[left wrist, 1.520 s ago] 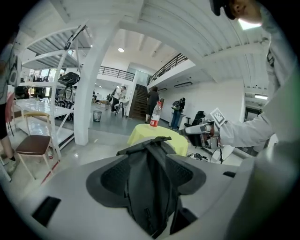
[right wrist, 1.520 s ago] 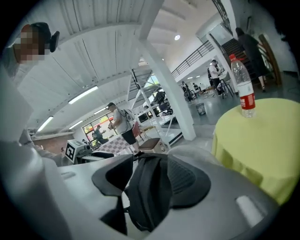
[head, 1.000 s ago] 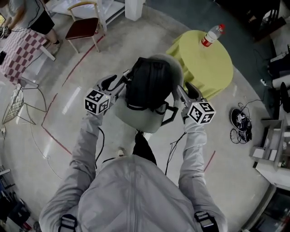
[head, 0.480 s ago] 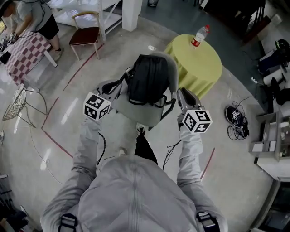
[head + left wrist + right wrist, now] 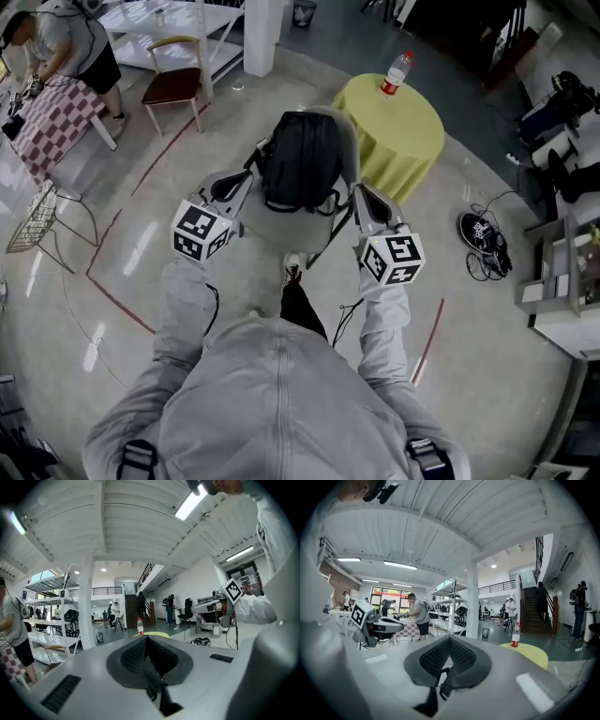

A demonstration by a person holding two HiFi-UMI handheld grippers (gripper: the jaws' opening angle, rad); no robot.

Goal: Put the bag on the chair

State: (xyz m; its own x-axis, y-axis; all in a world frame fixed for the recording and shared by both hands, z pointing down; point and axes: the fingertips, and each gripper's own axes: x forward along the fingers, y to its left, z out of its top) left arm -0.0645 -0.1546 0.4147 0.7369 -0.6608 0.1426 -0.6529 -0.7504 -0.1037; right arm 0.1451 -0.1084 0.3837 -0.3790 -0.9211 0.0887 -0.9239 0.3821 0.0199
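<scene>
A black backpack (image 5: 300, 159) rests on the seat of a grey shell chair (image 5: 272, 225) right in front of me. My left gripper (image 5: 246, 176) is at the bag's left side, and its pads are shut on a dark strap (image 5: 154, 686) that hangs down between them. At the bag's right side, my right gripper (image 5: 359, 199) is shut on a strap with a buckle (image 5: 443, 684). In the left gripper view the left gripper (image 5: 147, 641) points level across the room. The right gripper (image 5: 449, 641) does the same in its own view.
A round yellow table (image 5: 403, 136) with a plastic bottle (image 5: 396, 70) stands just behind the grey chair. A red-seated wooden chair (image 5: 173, 82) and a person (image 5: 70, 42) at a checked table (image 5: 52, 112) are at the far left. A wire rack (image 5: 33, 216) and floor cables (image 5: 483, 234) flank me.
Both grippers have gone from open to shut, each on a strap of the backpack. The right gripper has moved in closer to the bag's side.
</scene>
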